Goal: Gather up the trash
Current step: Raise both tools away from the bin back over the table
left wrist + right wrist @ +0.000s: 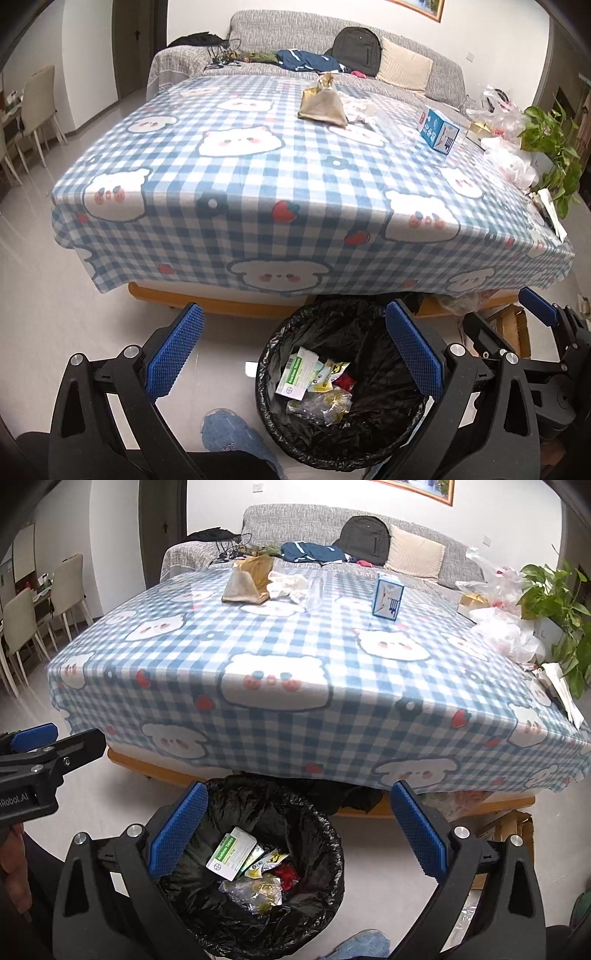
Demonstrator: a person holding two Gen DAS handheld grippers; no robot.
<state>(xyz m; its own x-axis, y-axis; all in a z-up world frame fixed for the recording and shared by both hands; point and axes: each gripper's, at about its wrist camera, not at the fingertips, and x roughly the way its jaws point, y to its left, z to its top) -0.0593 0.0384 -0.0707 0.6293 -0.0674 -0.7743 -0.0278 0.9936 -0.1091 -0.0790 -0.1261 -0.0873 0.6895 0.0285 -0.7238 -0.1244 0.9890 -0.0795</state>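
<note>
The left claw (291, 354) hangs wide open and empty above the floor, its right pad over the black-lined trash bin (280, 424) of wrappers, which stands just before the checkered surface (258, 173) carrying a brown paper bag (322, 105).

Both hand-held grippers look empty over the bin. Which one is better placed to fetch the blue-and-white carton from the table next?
Right, probably. The blue-and-white carton stands toward the table's right side, and the right hand-held gripper, open and empty, sits on that side. The left hand-held gripper, also open, would have to cross over the trash bin.
</note>
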